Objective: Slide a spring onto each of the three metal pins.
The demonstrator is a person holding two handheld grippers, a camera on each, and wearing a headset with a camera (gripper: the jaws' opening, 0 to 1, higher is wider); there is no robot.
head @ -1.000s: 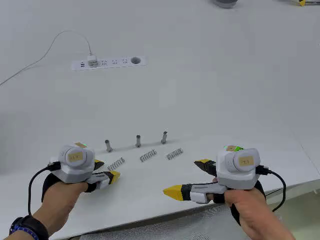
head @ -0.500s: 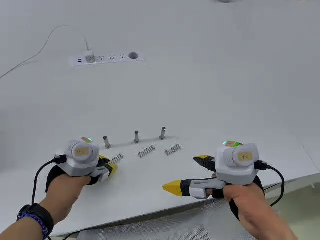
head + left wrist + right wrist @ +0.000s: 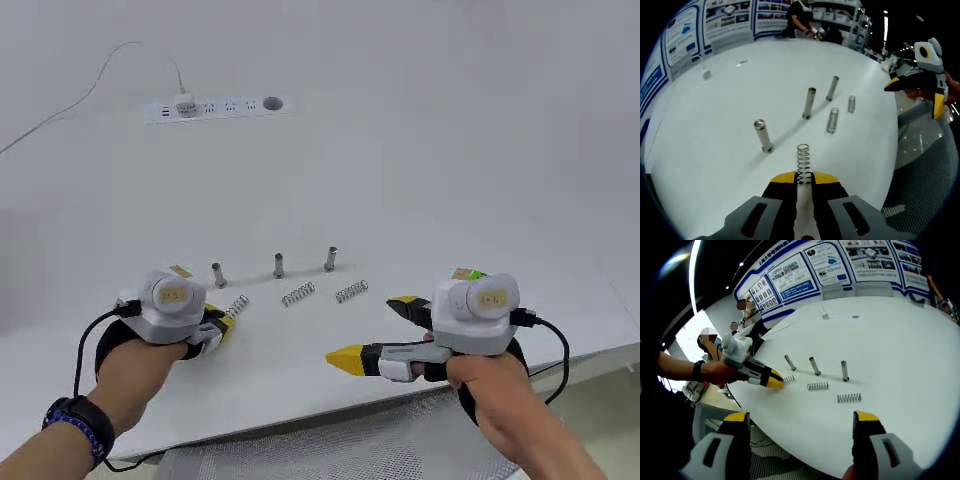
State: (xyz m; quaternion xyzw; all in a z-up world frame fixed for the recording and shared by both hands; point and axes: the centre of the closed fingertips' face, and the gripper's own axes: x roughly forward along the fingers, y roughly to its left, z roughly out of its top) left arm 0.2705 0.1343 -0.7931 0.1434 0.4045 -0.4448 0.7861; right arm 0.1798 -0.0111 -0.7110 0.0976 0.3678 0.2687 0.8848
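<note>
Jaws of left gripper (image 3: 800,176) clamp spring (image 3: 803,158), axis forward.

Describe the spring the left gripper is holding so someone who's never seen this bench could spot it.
On the white workbench, near the person's edge, three metal pins stand in a row with a spring in front of each. It is the leftmost spring, by the leftmost pin. Unlike the two others lying free, its end is pinched between the left gripper's yellow tips.
</note>
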